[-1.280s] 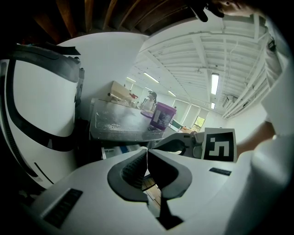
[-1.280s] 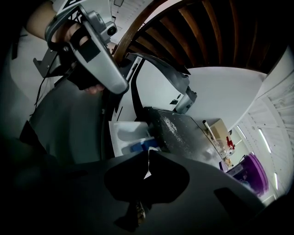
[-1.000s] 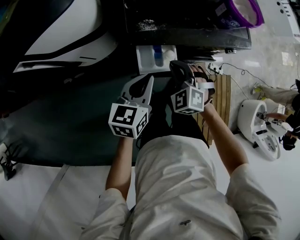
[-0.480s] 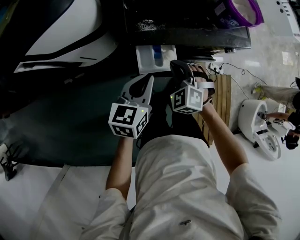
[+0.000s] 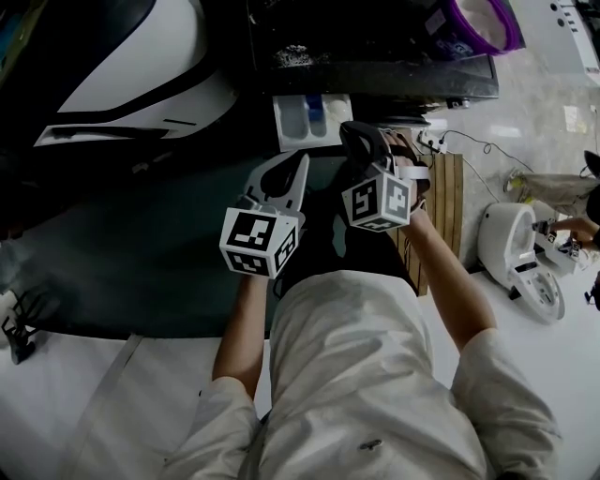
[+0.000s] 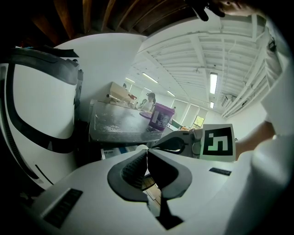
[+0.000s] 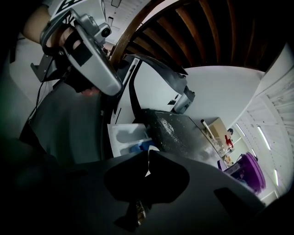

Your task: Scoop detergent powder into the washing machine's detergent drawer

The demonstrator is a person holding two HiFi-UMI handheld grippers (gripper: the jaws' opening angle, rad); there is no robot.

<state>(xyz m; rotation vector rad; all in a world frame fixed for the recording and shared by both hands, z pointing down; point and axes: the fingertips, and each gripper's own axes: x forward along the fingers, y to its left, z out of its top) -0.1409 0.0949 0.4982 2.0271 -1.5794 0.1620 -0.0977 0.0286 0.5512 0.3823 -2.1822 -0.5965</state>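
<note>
The white detergent drawer stands pulled out from the dark washing machine, with a blue part inside it; it also shows in the right gripper view as the drawer. A purple detergent tub sits on the machine's top at the right, the same tub seen in the left gripper view. My white left gripper hovers just below the drawer, shut and empty. My black right gripper is beside it, close to the drawer's right corner, also shut with nothing in it.
Spilled powder lies on the machine's top. A large white and black rounded appliance fills the left. A wooden slat mat and a white device are on the floor at the right, with a person's hand at the edge.
Both grippers stay almost where they were, both shut. The view has shifted slightly and the person at the right edge has moved.
</note>
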